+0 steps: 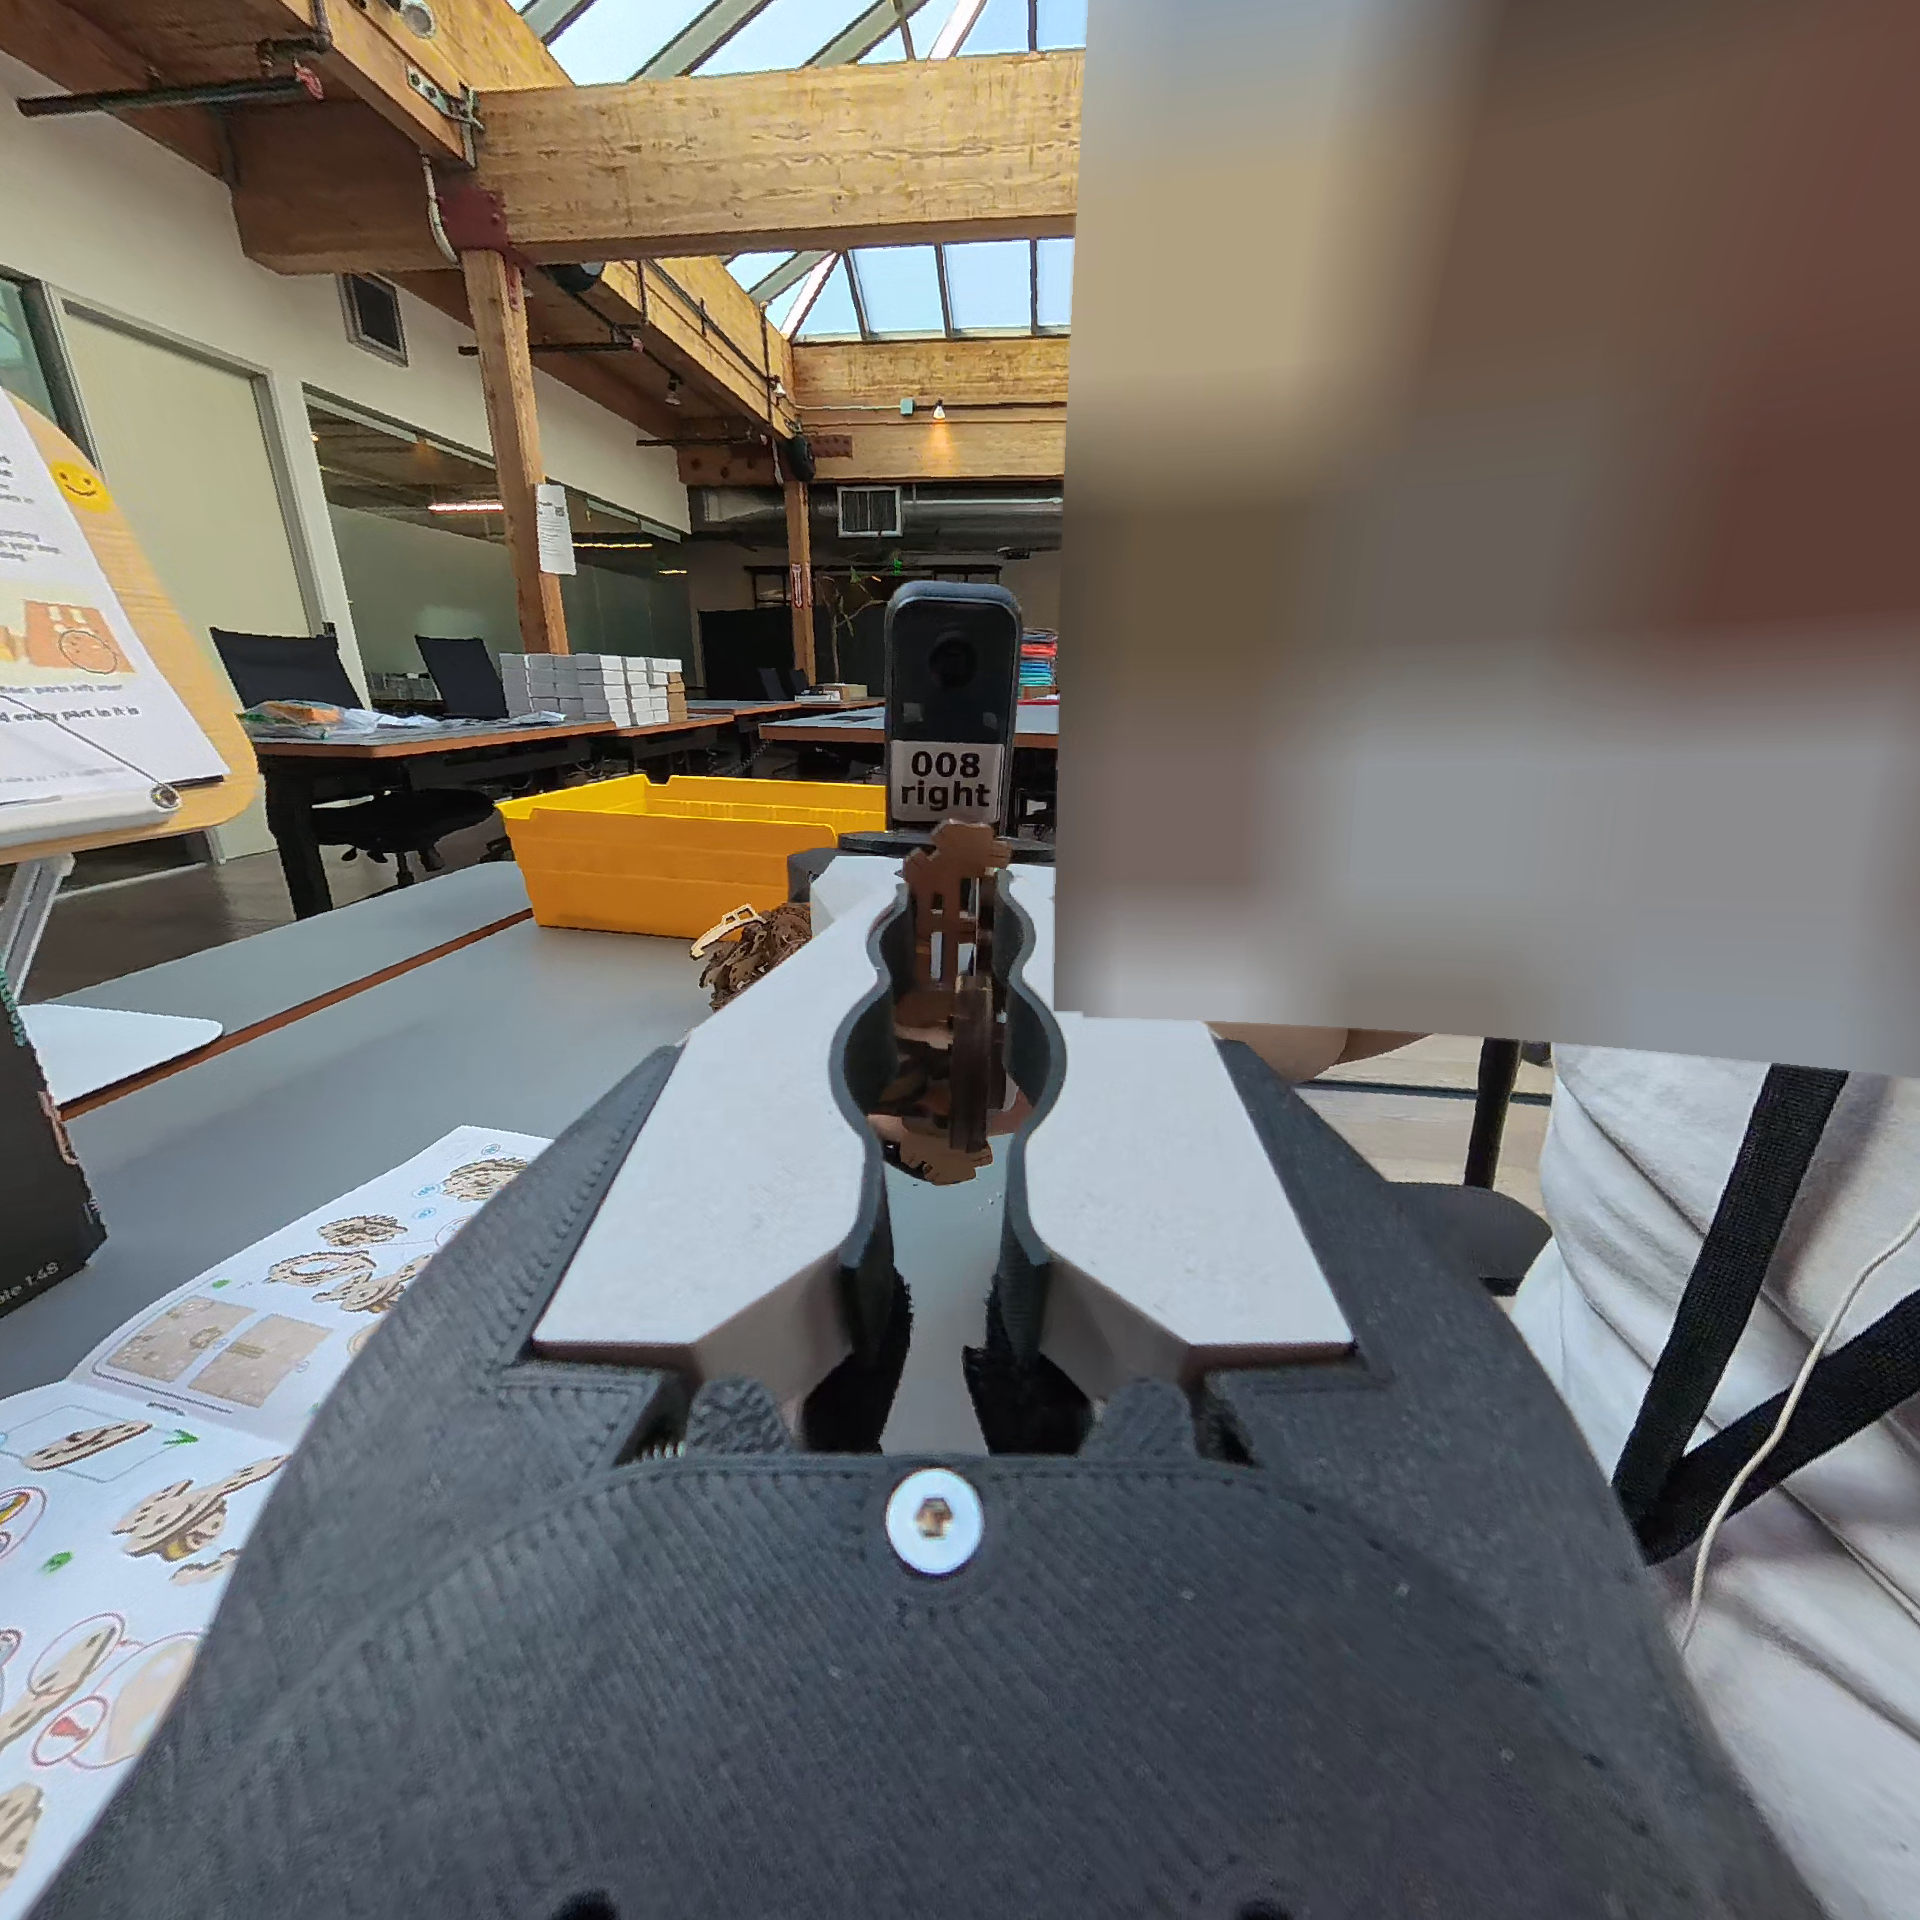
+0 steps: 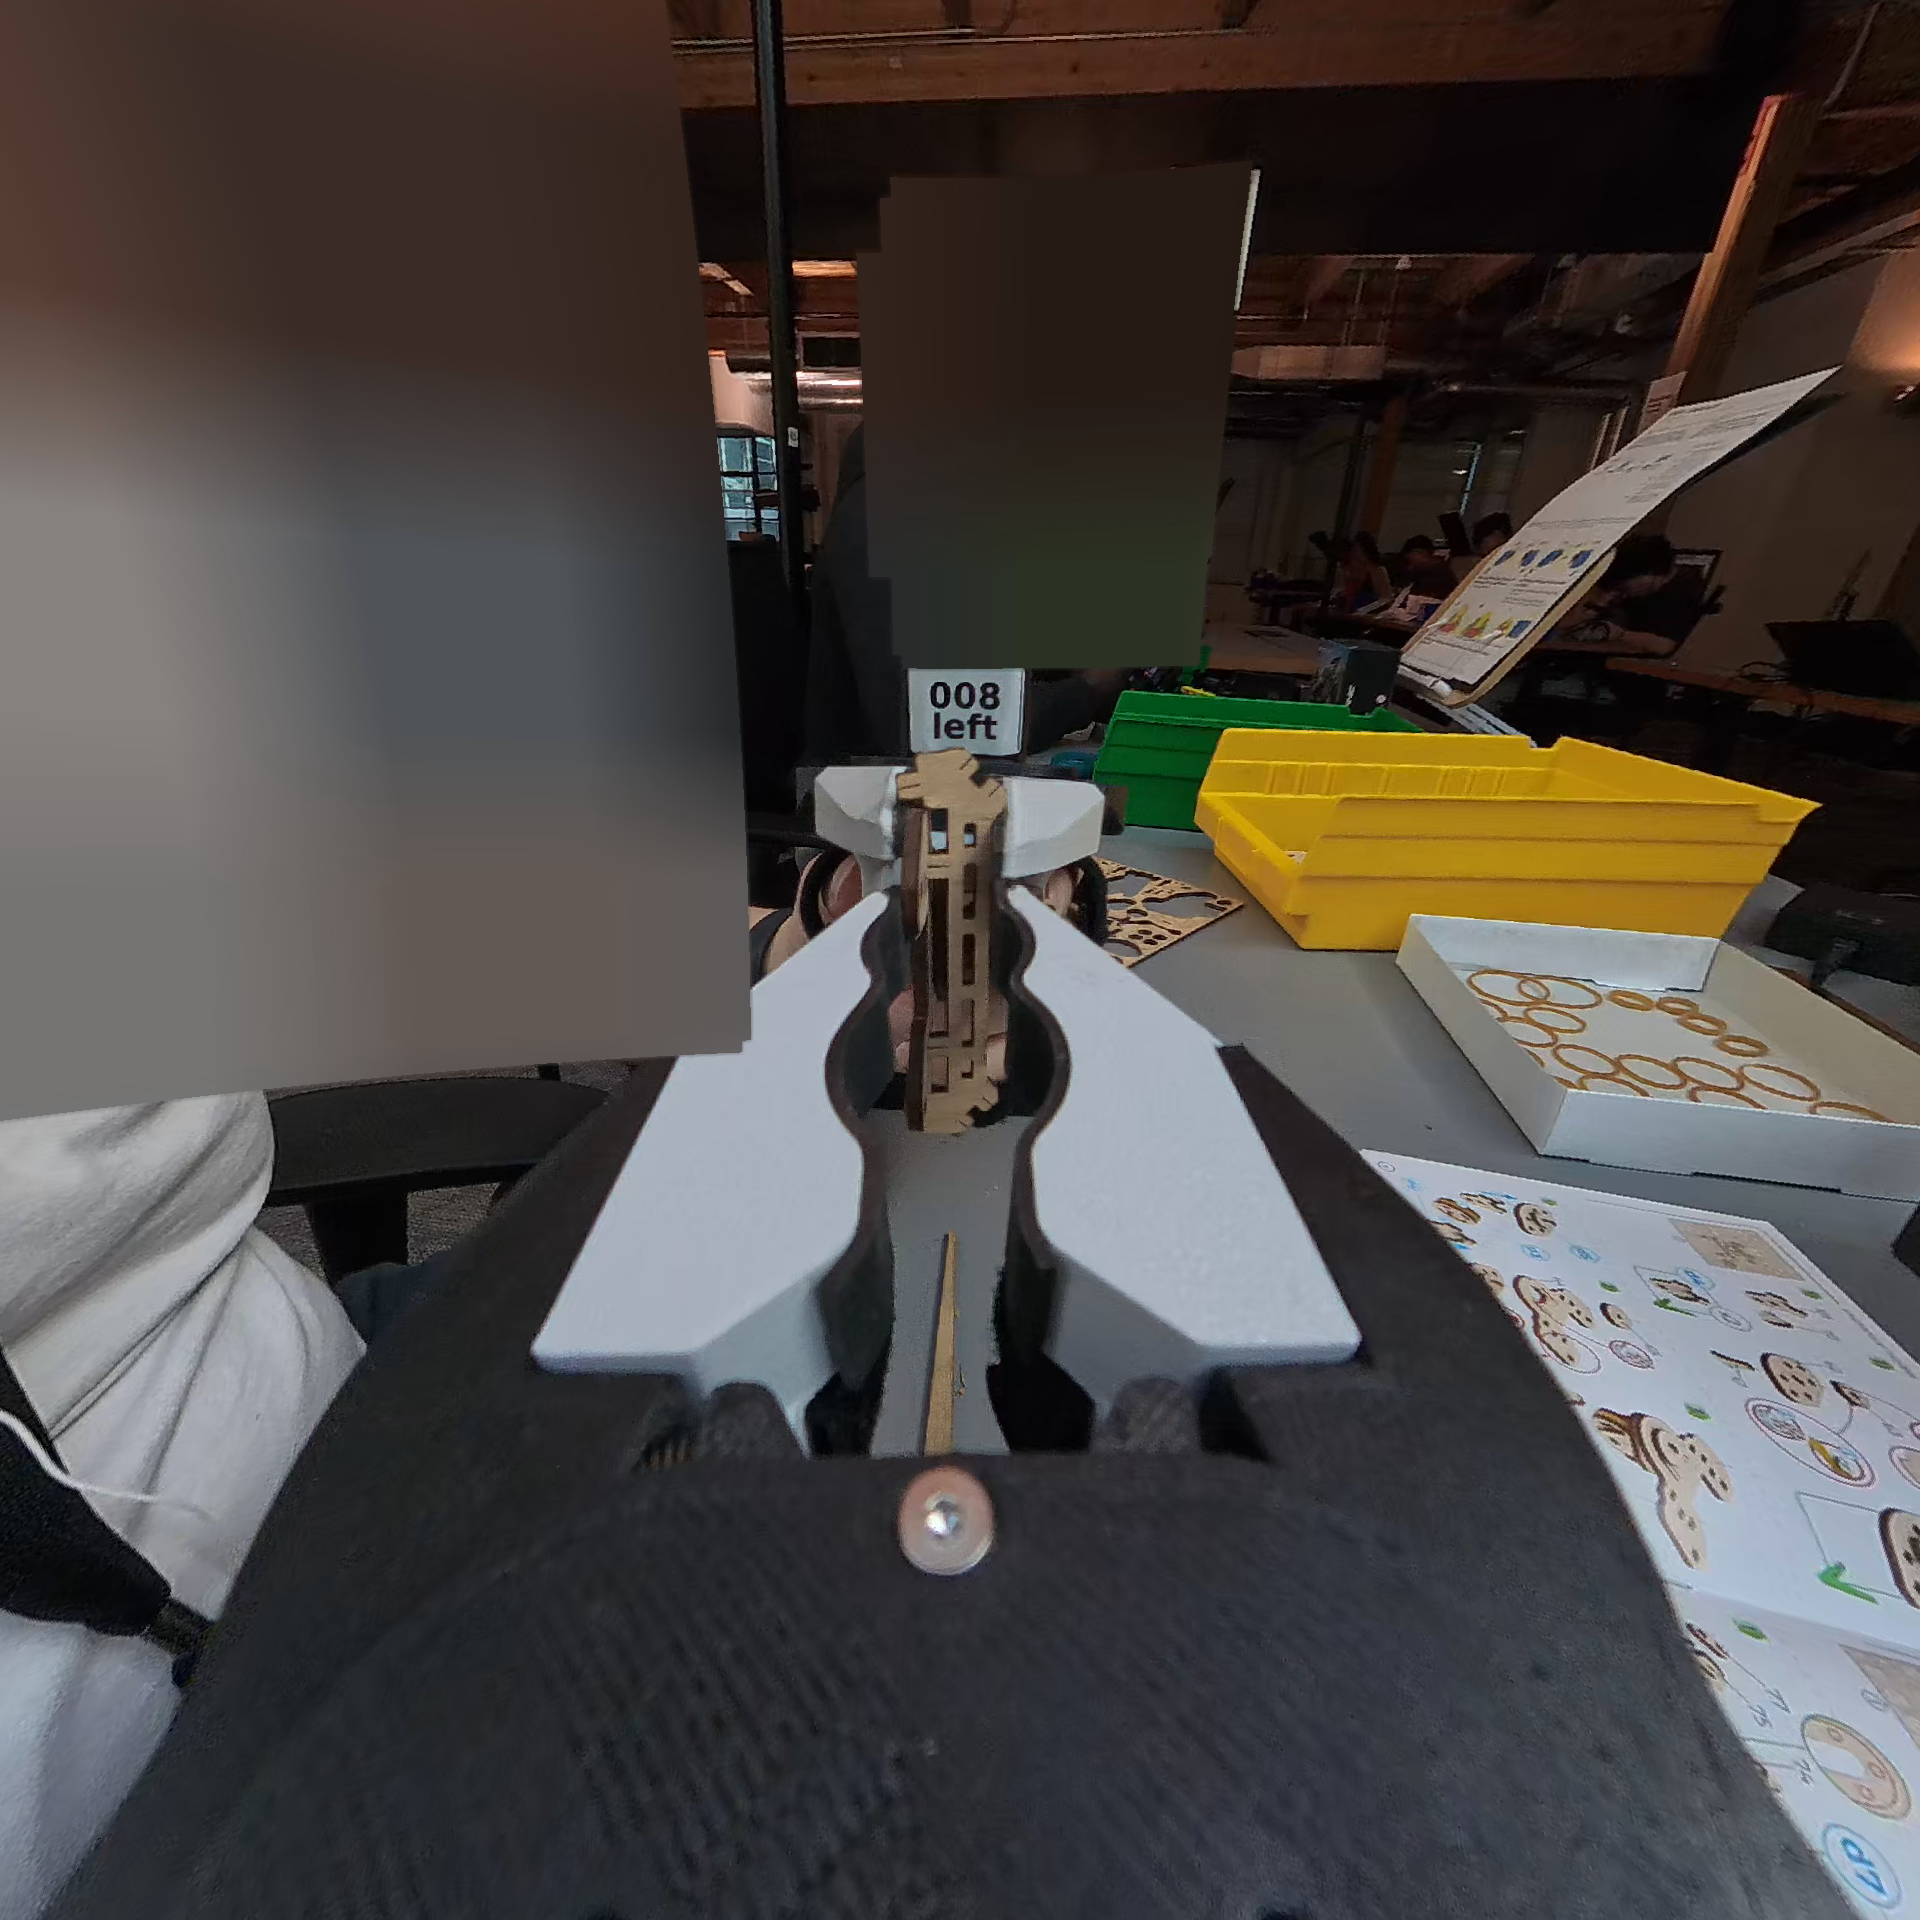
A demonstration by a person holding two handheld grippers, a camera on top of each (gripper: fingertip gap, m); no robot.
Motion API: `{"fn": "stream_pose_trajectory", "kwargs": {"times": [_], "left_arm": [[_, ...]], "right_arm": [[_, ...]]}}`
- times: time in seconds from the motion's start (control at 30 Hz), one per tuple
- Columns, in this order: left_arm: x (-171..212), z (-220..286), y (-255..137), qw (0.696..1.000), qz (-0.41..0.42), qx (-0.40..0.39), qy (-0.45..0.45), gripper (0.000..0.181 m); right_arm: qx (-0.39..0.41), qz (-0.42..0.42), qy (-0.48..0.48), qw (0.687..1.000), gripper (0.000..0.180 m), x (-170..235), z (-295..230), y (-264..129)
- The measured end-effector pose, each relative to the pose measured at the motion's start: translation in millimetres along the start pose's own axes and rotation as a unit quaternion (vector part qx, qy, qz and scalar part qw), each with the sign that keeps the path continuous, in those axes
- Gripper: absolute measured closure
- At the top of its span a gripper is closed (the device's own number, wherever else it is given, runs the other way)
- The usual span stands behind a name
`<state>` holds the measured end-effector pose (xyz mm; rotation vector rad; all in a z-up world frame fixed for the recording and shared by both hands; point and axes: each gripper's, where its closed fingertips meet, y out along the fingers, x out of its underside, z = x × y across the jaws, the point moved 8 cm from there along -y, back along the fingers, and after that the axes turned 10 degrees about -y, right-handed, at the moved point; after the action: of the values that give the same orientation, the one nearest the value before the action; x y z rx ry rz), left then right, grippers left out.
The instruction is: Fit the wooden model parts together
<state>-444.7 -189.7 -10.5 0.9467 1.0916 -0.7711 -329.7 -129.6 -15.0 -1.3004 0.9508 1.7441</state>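
Left gripper (image 1: pixel 951 914): fingers closing on the wooden model (image 1: pixel 945 997), standing upright between them.
Right gripper (image 2: pixel 948 914): fingers clamping the same piece from the opposite side.
Beyond: yellow bin (image 2: pixel 1475 842) sitting on the grey table (image 2: pixel 1351 1039).

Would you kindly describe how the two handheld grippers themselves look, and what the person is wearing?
Both the left gripper and the right gripper have a black ribbed printed body with one silver screw, and two pale grey fingers whose inner edges are wavy and dark-lined. Each carries a white label. The person wears a white top with a black strap and a thin white cord.
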Motion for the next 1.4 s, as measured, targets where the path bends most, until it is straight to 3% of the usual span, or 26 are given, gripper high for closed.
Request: {"fn": "stream_pose_trajectory", "kwargs": {"times": [0.03,0.33,0.4,0.6,0.77,1.1,1.2,1.4], "left_arm": [[0,1,0,1.000,-0.008,0.002,0.009,0.170],[2,-6,-10,0.999,-0.037,0.012,-0.017,0.169],[4,-9,-10,0.998,-0.045,0.010,-0.033,0.169],[4,-11,-10,0.998,-0.046,0.010,-0.042,0.168],[6,-12,-11,0.997,-0.048,0.010,-0.061,0.151],[10,-22,-9,0.995,-0.063,-0.039,-0.064,0.154],[10,-27,-10,0.994,-0.060,-0.064,-0.066,0.140],[12,-28,-7,0.993,-0.059,-0.051,-0.083,0.147]], "right_arm": [[-0.009,-0.004,-0.001,1.000,0.165,-1,0,-1],[-0.015,-0.016,0.003,1.000,0.164,1,5,-8],[-0.029,-0.032,0.005,0.999,0.176,3,4,-8],[-0.024,-0.031,0.017,0.999,0.179,1,5,-11],[-0.012,-0.002,0.071,0.997,0.179,1,12,-16],[0.000,0.009,0.095,0.995,0.179,6,17,-16],[0.000,0.017,0.098,0.995,0.179,5,17,-16],[0.011,0.025,0.095,0.995,0.178,6,17,-16]]}}
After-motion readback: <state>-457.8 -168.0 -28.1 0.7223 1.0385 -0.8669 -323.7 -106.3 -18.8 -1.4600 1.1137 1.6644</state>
